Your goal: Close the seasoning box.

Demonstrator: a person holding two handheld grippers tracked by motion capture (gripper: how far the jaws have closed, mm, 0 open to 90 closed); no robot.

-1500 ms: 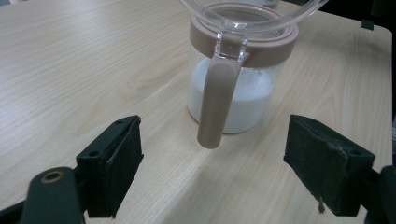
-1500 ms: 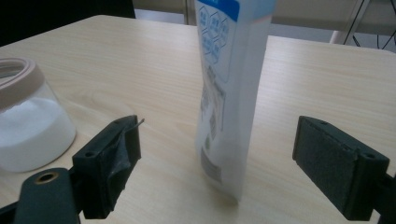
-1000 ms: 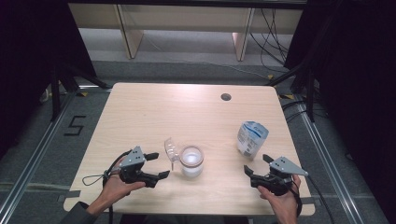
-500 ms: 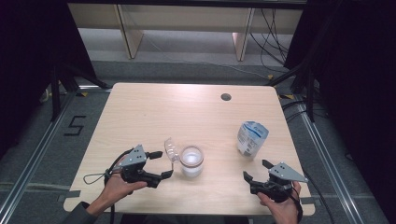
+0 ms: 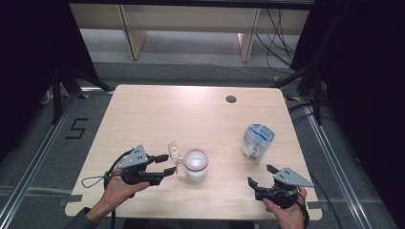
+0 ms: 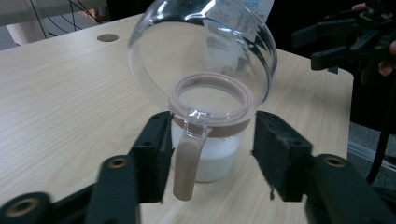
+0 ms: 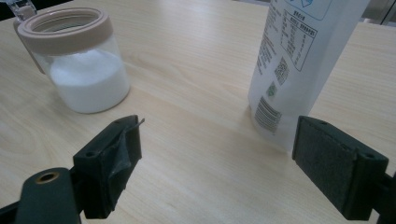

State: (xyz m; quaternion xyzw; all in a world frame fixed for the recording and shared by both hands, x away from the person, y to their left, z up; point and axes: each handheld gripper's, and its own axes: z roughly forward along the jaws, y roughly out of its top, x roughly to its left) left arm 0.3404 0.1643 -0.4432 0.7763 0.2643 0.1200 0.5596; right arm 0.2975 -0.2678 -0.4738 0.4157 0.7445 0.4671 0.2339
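Grippers at the near table (image 5: 143, 109) edge: right gripper (image 5: 261, 177) spread wide, empty; left gripper (image 5: 166, 164) spread either side of jar (image 5: 196, 165), not touching. Jar half full of white powder, clear lid (image 6: 205, 56) hinged up. Farther right, white pouch (image 5: 257, 141) upright.

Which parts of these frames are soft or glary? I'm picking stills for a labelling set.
High view: even light, pale glare on the table's far edge. Left gripper view: jar fairly sharp, the near black fingers blurred, the clear lid warping the pouch behind it. Right gripper view: pouch print is readable, near fingers soft.
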